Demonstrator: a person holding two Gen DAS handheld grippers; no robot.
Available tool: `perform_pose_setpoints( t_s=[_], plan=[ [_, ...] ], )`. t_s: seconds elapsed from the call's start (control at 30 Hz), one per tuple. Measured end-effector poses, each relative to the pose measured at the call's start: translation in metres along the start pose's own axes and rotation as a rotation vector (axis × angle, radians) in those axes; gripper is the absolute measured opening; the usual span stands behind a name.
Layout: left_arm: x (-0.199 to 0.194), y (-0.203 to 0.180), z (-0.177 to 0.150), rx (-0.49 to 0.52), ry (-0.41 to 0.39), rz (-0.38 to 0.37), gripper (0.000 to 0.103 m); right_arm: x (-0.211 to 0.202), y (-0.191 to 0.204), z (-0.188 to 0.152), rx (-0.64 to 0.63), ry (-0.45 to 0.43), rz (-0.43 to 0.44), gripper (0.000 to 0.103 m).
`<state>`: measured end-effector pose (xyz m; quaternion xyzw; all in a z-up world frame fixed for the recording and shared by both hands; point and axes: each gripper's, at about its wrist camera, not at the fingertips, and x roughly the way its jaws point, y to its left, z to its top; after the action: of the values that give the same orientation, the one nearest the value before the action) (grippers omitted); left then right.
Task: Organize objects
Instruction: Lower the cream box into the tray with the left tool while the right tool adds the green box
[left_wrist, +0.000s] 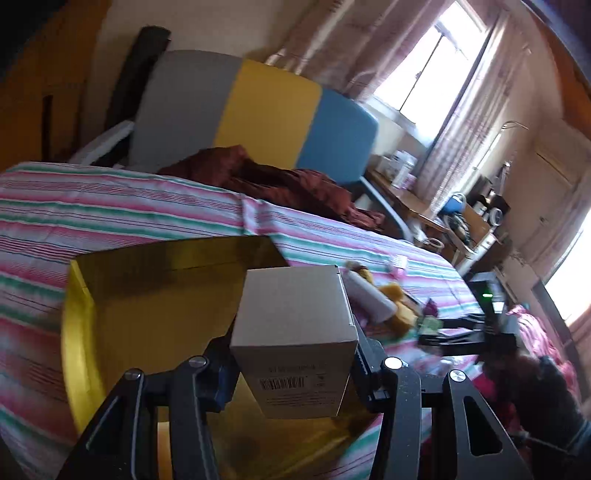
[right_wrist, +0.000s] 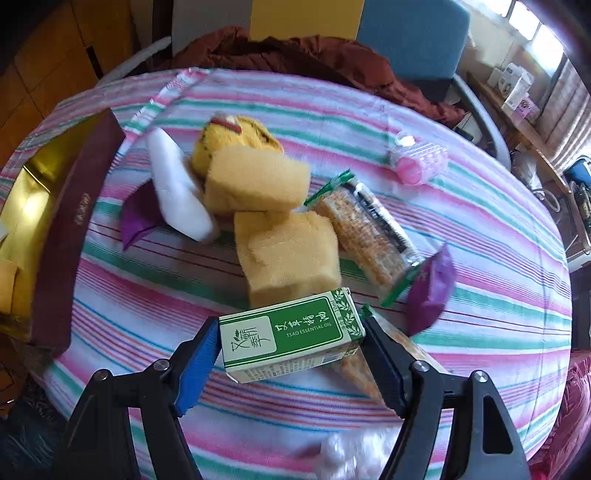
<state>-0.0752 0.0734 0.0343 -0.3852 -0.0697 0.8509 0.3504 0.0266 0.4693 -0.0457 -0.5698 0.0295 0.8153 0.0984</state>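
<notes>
L gripper: clamped on plain grey cardboard carton w/ barcode, held above gold-lined open box.
Box edge: maroon outer wall at far left of striped bedsheet.
Mid pile: yellow sponge blocks, cracker pack, touching.
R gripper: clamped on green-white essential-oil carton; sheet to its right bare.

The left gripper has its two black fingers pressed tight at 9 and 3 o'clock on what it holds, and the right gripper squeezes the same way, its blue pads pinching in from 9 and 3 o'clock
</notes>
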Motion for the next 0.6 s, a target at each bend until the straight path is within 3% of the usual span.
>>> perform_pose_setpoints(
  t_s=[0.1,0.23,0.37,0.4,0.5,0.6],
  plan=[
    [-0.013,0.025,0.007,-0.023,-0.031,0.075,0.051,-0.034,0.003,-0.007,0.023,-0.082,-0.015,0.077],
    [-0.018,0.053,0.022,0.008,-0.089,0.212,0.051,-0.066,0.03,-0.006,0.021,-0.17,0.048,0.077],
    [0.001,0.082,0.037,0.012,-0.025,0.329,0.051,-0.08,0.092,0.009,-0.069,-0.215,0.162,0.077],
    [0.005,0.09,0.039,-0.001,-0.018,0.353,0.054,-0.081,0.108,0.013,-0.096,-0.22,0.188,0.077],
    [0.008,0.105,0.042,-0.008,-0.029,0.407,0.073,-0.08,0.161,0.026,-0.166,-0.225,0.263,0.077],
    [-0.003,0.113,0.042,-0.061,-0.069,0.425,0.075,-0.071,0.212,0.04,-0.201,-0.21,0.315,0.077]
  ],
)
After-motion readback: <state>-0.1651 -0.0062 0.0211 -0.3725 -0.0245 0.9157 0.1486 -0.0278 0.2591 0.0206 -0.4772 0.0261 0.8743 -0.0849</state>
